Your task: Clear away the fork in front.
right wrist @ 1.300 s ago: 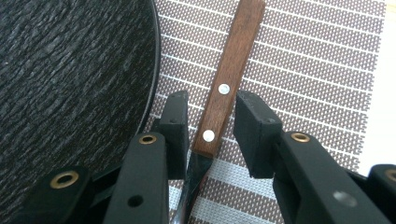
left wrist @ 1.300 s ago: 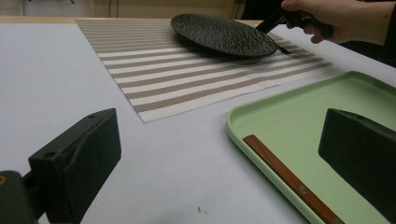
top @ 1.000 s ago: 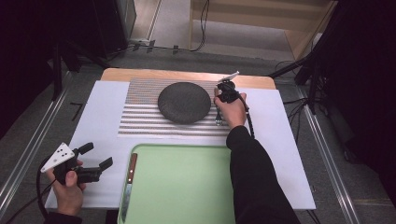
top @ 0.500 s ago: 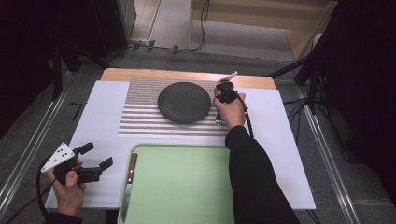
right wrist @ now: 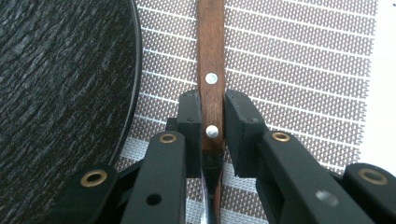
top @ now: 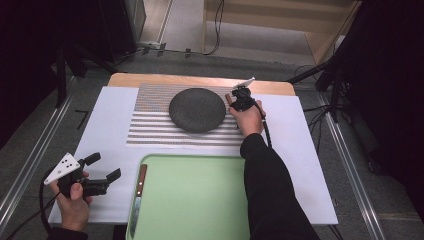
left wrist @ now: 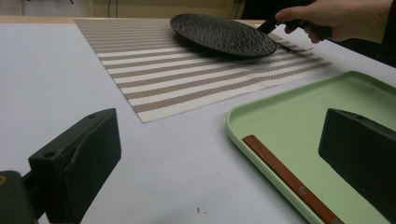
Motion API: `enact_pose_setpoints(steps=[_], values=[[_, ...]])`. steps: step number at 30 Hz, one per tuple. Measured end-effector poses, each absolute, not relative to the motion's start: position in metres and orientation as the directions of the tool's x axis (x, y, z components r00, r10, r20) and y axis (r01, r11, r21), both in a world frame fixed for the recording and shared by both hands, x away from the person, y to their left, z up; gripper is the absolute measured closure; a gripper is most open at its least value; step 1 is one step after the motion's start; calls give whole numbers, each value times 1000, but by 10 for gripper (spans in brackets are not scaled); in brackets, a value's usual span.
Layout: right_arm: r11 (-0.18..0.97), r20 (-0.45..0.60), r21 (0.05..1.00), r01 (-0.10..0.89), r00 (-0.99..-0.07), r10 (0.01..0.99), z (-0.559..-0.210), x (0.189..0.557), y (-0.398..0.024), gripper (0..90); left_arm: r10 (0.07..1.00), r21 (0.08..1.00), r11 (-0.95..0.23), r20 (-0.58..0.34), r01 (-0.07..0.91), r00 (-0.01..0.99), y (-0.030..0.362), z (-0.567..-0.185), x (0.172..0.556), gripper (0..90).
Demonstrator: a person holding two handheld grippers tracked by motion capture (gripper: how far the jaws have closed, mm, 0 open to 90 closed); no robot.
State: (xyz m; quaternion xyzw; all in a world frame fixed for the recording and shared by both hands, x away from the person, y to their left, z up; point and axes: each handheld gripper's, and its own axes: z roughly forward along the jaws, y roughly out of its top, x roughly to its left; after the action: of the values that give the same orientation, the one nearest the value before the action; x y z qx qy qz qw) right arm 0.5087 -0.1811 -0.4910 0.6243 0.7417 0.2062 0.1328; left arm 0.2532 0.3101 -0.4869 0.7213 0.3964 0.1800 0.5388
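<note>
wooden-handled table knife [right wrist: 210,70] lies on the striped woven mat [right wrist: 299,70], just right of the round black plate [right wrist: 60,93]. my right gripper [right wrist: 211,133] has just pinched its handle, which runs straight ahead, in line with my gripper.

Utensil [right wrist: 211,79] head hidden beneath jaws

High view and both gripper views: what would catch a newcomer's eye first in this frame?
First the round black plate in the middle of the striped placemat, with the right gripper just beside its right rim. That gripper's jaws have just closed on a wooden-handled utensil lying on the mat by the plate. Nearer the person, a green tray carries a wooden-handled knife along its left edge, and the left gripper hangs open beside it.
</note>
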Motion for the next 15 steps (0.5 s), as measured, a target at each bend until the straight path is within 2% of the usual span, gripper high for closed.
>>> enact_pose_setpoints(steps=[4,7,15], values=[[140,46,478,867,-184,982,-490,507,-179,761,767,919,-103,-170,380,619,310,-487,253,0],[118,85,492,862,-183,979,-489,505,-182,762,767,919,-104,-169,379,619,310,-487,253,0],[111,106,549,829,-201,974,-480,497,-188,762,766,919,-109,-164,378,621,310,-487,253,0]])
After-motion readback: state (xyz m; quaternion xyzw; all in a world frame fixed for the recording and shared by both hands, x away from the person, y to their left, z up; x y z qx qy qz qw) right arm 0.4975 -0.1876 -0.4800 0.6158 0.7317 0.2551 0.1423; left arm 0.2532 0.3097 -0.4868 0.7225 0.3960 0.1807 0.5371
